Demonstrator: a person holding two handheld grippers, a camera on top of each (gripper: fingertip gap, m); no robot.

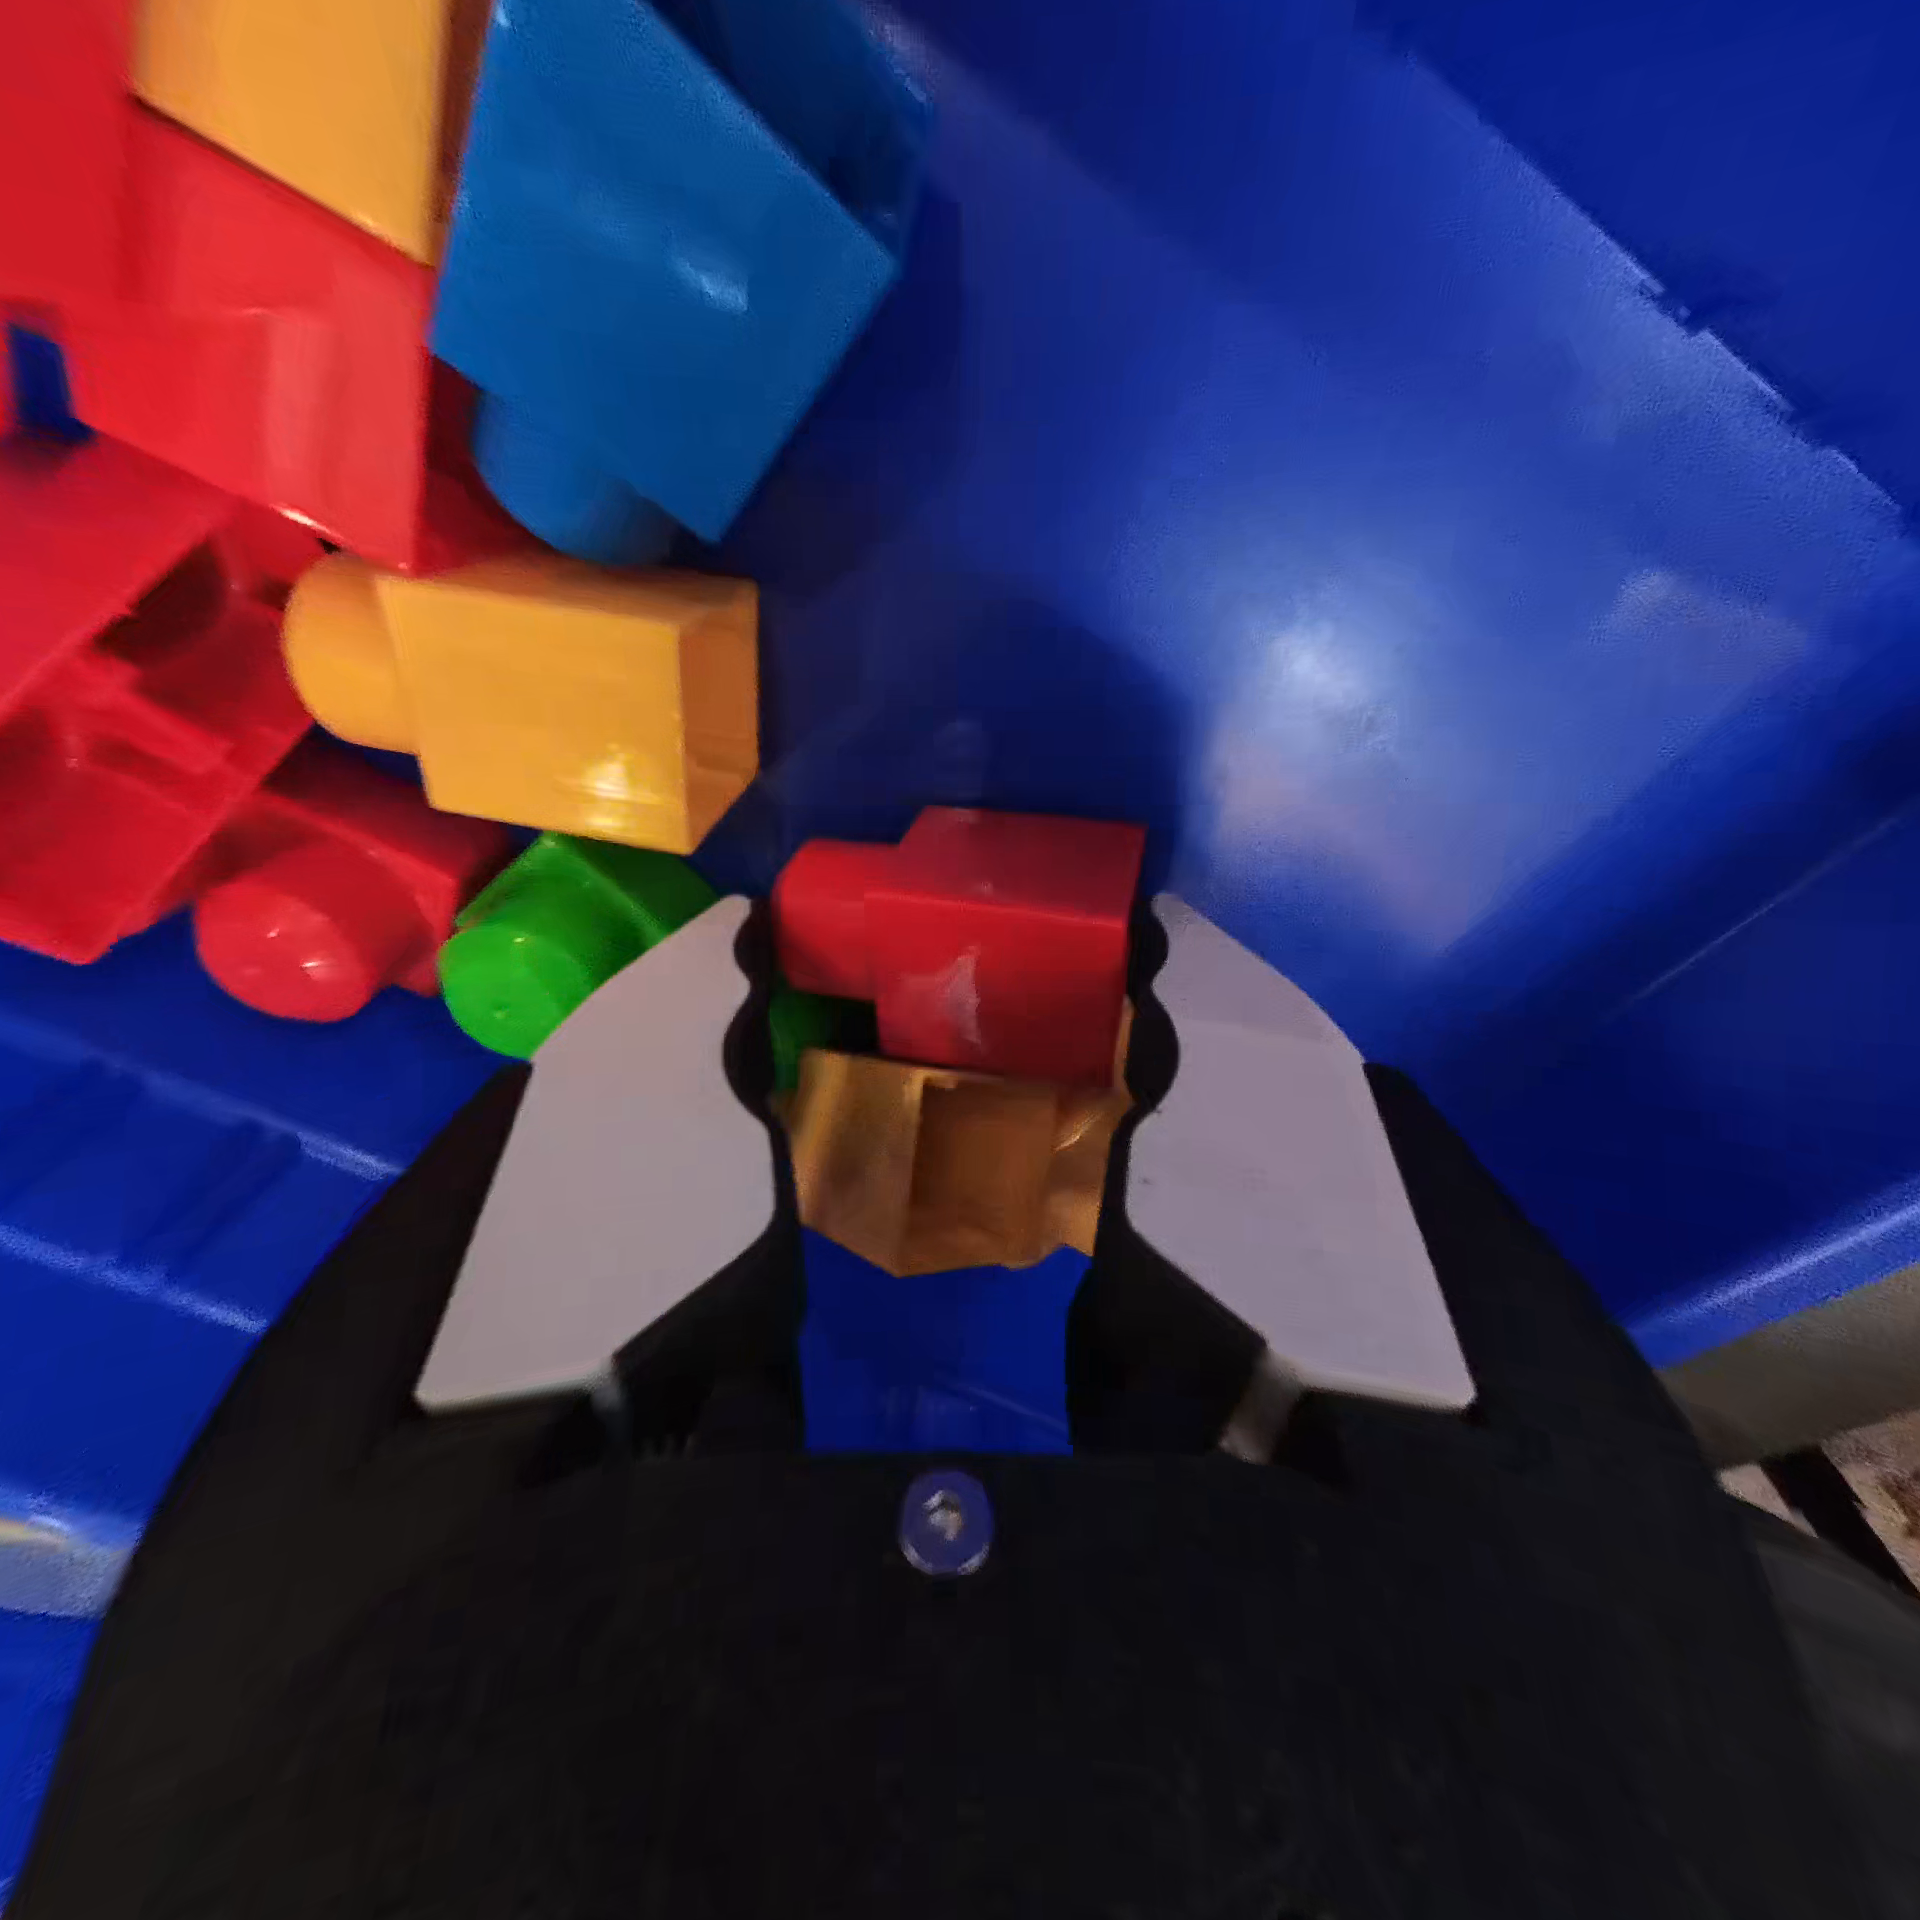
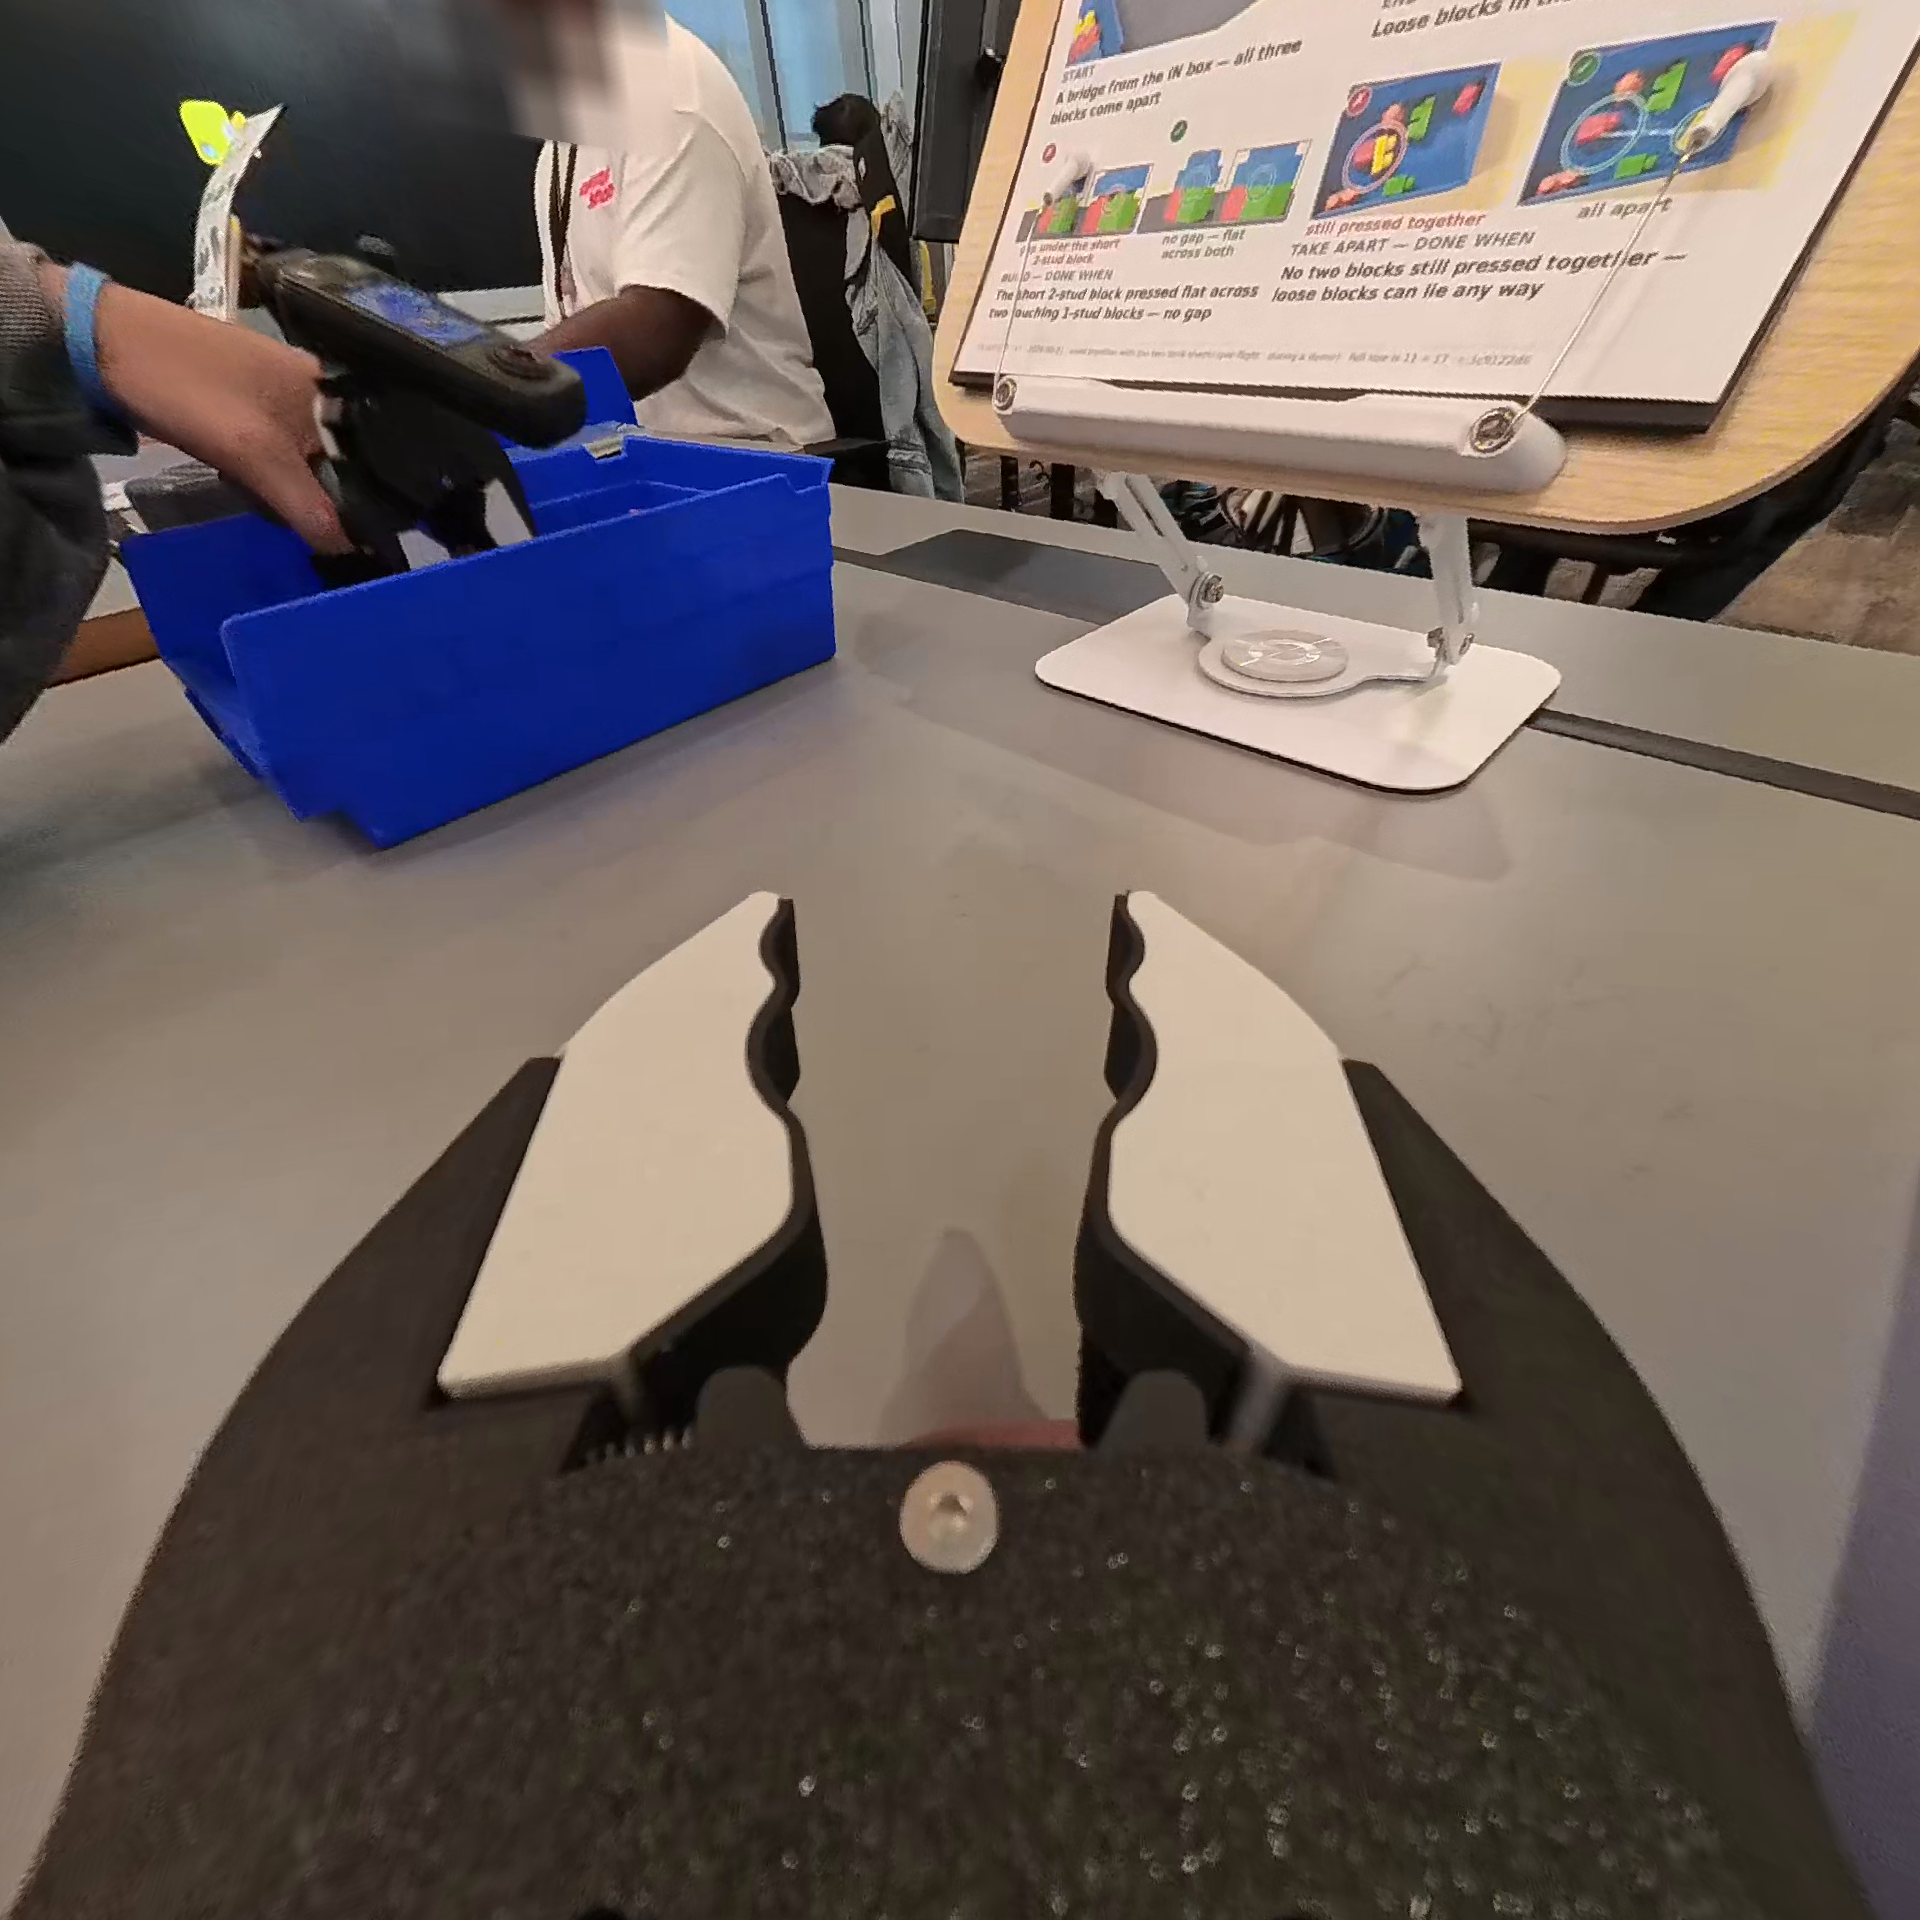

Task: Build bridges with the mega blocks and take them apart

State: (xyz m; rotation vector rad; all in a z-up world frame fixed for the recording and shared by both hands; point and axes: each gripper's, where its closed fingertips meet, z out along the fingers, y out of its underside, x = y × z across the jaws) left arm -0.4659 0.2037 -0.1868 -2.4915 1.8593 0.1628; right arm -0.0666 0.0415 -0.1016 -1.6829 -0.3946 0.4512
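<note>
My left gripper (image 1: 951,935) is down inside the blue bin (image 1: 1351,623). It is shut on a small joined cluster: a red block (image 1: 987,956) on top, a yellow block (image 1: 956,1164) under it and a bit of green (image 1: 805,1023) beside them. Loose blocks lie to its left: a yellow one (image 1: 561,696), a light blue one (image 1: 644,312), a green one (image 1: 540,935) and red ones (image 1: 208,364). My right gripper (image 2: 951,914) is open and empty, low over the grey table (image 2: 1039,831). The right wrist view shows the left gripper (image 2: 416,457) reaching into the bin (image 2: 520,665).
A white stand (image 2: 1299,686) holds a tilted board with an instruction sheet (image 2: 1403,208) at the table's far right. A hand (image 2: 208,416) holds the left gripper. Another person in a white shirt (image 2: 675,260) sits behind the bin.
</note>
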